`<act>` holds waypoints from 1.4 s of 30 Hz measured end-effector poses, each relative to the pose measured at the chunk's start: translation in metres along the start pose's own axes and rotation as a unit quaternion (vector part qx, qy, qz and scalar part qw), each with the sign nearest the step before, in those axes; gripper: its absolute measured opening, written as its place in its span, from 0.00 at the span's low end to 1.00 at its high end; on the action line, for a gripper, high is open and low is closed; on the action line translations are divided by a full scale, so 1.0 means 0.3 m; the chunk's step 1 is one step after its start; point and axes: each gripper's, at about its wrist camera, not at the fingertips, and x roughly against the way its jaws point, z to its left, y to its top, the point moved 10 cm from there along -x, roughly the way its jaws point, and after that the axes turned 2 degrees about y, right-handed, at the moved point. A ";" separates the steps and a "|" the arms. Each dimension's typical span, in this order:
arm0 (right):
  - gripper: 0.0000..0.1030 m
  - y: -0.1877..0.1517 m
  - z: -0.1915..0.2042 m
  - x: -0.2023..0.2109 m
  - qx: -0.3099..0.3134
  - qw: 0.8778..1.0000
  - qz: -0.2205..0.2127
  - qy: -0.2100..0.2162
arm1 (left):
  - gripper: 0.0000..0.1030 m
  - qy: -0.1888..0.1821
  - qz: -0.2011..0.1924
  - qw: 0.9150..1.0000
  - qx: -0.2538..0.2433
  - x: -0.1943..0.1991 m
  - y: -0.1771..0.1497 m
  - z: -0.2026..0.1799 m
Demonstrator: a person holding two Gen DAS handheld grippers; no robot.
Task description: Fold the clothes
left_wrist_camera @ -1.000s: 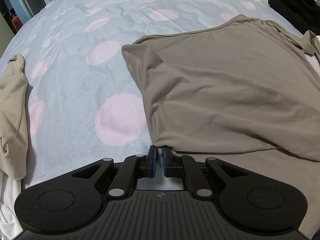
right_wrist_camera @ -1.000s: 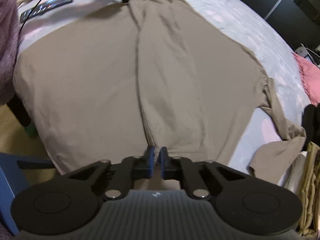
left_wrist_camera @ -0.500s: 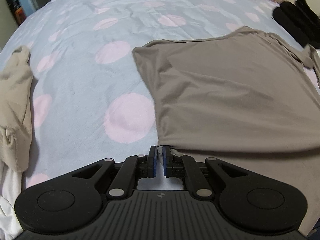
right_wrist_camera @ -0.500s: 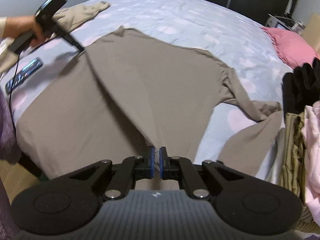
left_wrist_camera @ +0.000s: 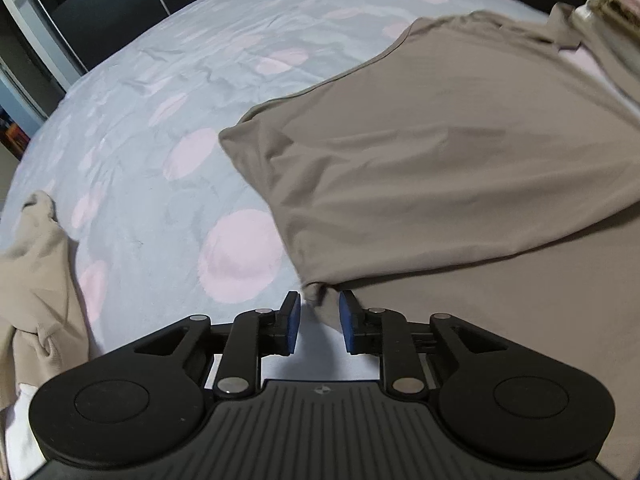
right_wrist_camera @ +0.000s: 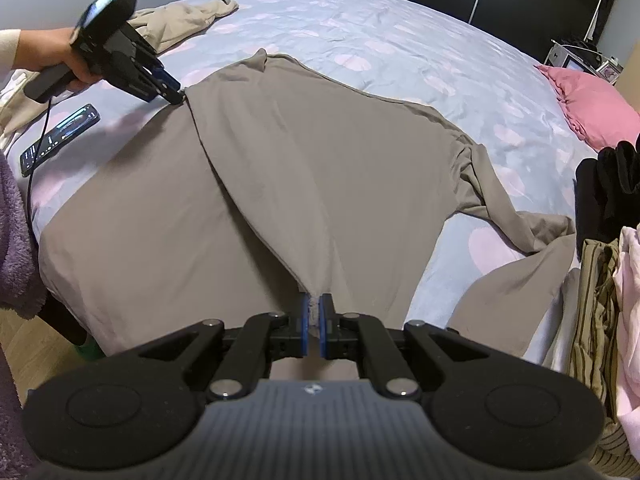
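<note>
The right tool [right_wrist_camera: 314,326] is closed to a narrow slit, and a corner of the taupe shirt [right_wrist_camera: 320,168] is pinched between its blue pads. From that pinch a folded flap of the shirt runs away across the garment, lying over the lower layer with a diagonal fold line along its left side. The shirt is spread on the bed [right_wrist_camera: 400,40], whose cover is pale blue with pink dots; the shirt's near left part hangs over the bed's edge. A sleeve trails off to the right and bunches near a pile of clothes [right_wrist_camera: 600,280].

The left tool [left_wrist_camera: 319,322] has its blue pads spread well apart, holding nothing; the bunched corner of the shirt [left_wrist_camera: 440,168] lies just ahead of the gap, close to the right pad. In the right wrist view that same tool [right_wrist_camera: 176,94], held in the left hand [right_wrist_camera: 68,60], has its tip at the far-left corner of the folded flap.

A phone [right_wrist_camera: 60,138] lies on the bed near that hand. Farther off lie a beige garment [right_wrist_camera: 184,20] and a pink pillow [right_wrist_camera: 592,116].
</note>
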 end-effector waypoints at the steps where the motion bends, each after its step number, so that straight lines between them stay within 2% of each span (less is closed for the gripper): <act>1: 0.06 0.002 0.001 0.001 0.001 1.000 -0.001 0.000 | 0.19 0.004 -0.001 1.000 -0.004 -0.005 0.002 -0.002; 3: 0.06 0.009 0.003 0.005 0.002 1.000 -0.003 0.001 | 0.19 0.013 -0.003 1.000 -0.012 -0.015 0.006 -0.005; 5: 0.06 0.017 0.004 0.012 0.005 1.000 -0.005 0.001 | 0.07 0.017 -0.004 1.000 -0.011 -0.020 0.011 -0.004; 6: 0.06 0.023 0.005 0.018 0.008 1.000 -0.006 0.001 | 0.04 0.012 -0.005 1.000 0.002 -0.016 0.016 0.005; 11: 0.06 0.047 0.016 0.071 0.024 1.000 -0.005 0.009 | 0.03 -0.013 -0.009 0.997 0.071 0.004 0.036 0.052; 13: 0.06 0.049 0.046 0.092 0.029 0.999 0.005 0.032 | 0.03 -0.030 -0.013 0.993 0.114 0.009 0.028 0.087; 18: 0.06 0.051 0.208 0.139 0.057 0.991 0.030 0.119 | 0.03 -0.041 -0.009 0.987 0.154 0.002 -0.007 0.132; 24: 0.06 0.045 0.482 0.156 0.077 0.969 0.065 0.226 | 0.03 -0.045 -0.009 0.983 0.176 -0.006 -0.020 0.164; 29: 0.05 0.078 0.665 0.144 0.098 0.955 0.073 0.272 | 0.03 -0.057 -0.016 0.975 0.212 -0.006 -0.026 0.200; 31: 0.05 0.088 0.724 0.127 0.110 0.952 0.075 0.276 | 0.03 -0.059 -0.018 0.973 0.221 -0.007 -0.028 0.212; 39: 0.05 0.068 0.876 0.013 0.142 0.942 0.106 0.286 | 0.00 -0.033 -0.015 0.973 0.227 0.002 -0.064 0.266; 42: 0.13 0.054 0.907 -0.017 0.137 0.936 0.111 0.306 | 0.00 -0.038 -0.010 0.975 0.218 0.018 -0.066 0.253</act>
